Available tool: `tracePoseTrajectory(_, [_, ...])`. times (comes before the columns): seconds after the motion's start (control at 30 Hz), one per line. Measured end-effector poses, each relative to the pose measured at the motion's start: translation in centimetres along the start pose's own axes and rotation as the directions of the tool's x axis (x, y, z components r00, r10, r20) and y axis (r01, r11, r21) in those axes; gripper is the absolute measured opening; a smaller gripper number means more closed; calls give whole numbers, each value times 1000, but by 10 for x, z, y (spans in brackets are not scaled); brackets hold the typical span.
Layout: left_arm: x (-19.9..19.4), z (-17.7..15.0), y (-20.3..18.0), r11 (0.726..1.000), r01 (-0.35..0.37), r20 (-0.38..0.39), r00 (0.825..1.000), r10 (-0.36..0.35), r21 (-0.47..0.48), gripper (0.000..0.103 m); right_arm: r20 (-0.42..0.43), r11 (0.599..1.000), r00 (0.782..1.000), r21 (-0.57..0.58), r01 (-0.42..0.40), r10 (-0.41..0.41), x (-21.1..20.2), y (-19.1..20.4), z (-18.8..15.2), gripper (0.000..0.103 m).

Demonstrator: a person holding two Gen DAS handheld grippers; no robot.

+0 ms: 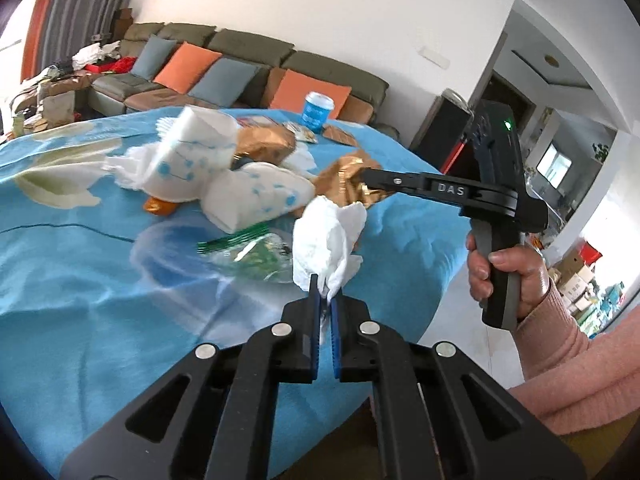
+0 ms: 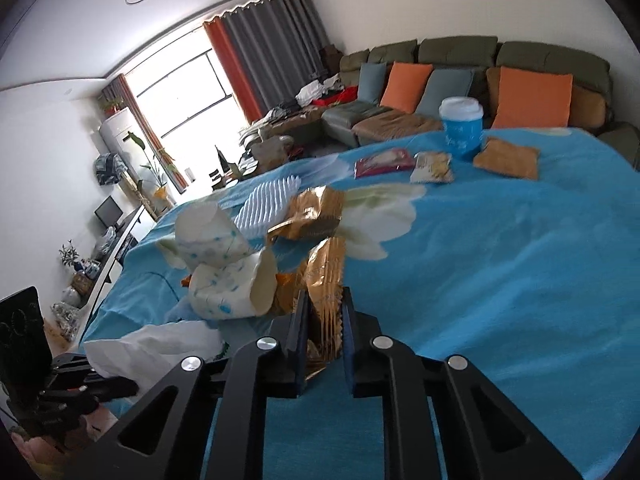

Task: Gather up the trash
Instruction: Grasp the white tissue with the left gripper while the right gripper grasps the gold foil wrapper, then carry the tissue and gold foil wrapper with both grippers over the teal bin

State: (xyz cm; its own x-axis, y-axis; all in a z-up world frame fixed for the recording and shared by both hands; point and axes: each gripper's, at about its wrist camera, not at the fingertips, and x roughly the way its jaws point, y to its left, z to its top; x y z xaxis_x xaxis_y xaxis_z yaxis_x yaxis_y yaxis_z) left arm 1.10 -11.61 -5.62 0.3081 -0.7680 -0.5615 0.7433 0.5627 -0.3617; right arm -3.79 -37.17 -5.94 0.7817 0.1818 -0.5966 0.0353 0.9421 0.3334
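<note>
A: Left gripper (image 1: 325, 294) first. Jaws nearly closed, pinching the bottom edge of a crumpled white tissue (image 1: 326, 236). It stands up just ahead of the tips, looks lifted off the blue cloth (image 1: 100, 300).

B: Right gripper (image 2: 323, 312)?

A: Closed partway on a gold foil wrapper (image 2: 326, 280), which runs upright between the jaws. Crinkly, shiny, serrated edge. Left view shows the right gripper's tips reaching into that same gold foil, ahead and to the right of the tissue.

B: Step?

A: My read: pick-up phase, both grippers loaded. No bin or bag in either view, so the next move calls for carrying both pieces to wherever trash goes. Can't tell where.

B: Handling notes?

A: Tissue is soft and floppy, held by a thin corner, so it could slip or tear. Foil is stiff but slick.

B: What's left?

A: Plenty. Ahead and left of the right gripper: two crushed paper cups (image 2: 224, 276), white with blue dots, on their sides. Second gold wrapper (image 2: 312, 212) beyond them, touching a white ribbed paper liner (image 2: 268, 204). Clear plastic bag with a green strip (image 1: 252, 252) just left of the tissue. Far ahead of the right gripper: upright blue cup with a white lid (image 2: 461, 126), red packet (image 2: 382, 162), pale snack packet (image 2: 434, 166), brown packet (image 2: 507, 159).

B: Are those far ones trash?

A: Can't tell. They look flat and sealed.
</note>
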Motion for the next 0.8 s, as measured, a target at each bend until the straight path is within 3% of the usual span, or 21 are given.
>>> tracePoseTrajectory(0.23, [-34, -5, 19, 997, -54, 57, 997, 56, -48, 5, 75, 999, 996, -27, 45, -43, -19, 7, 14, 12])
tracePoseTrajectory(0.37, [-57, -9, 34, 992, -93, 93, 991, 101, -86, 5, 116, 999, 993, -35, 23, -19, -33, 16, 22, 12])
tracePoseTrajectory(0.6, [-96, -15, 53, 976, -165, 151, 971, 186, -141, 5, 132, 986, 982, -115, -119, 134, -34, 60, 32, 12])
tracePoseTrajectory(0.8, [-130, -22, 70, 955, -225, 196, 945, 262, -191, 5, 88, 950, 956, -165, -264, 280, -9, 107, 37, 12])
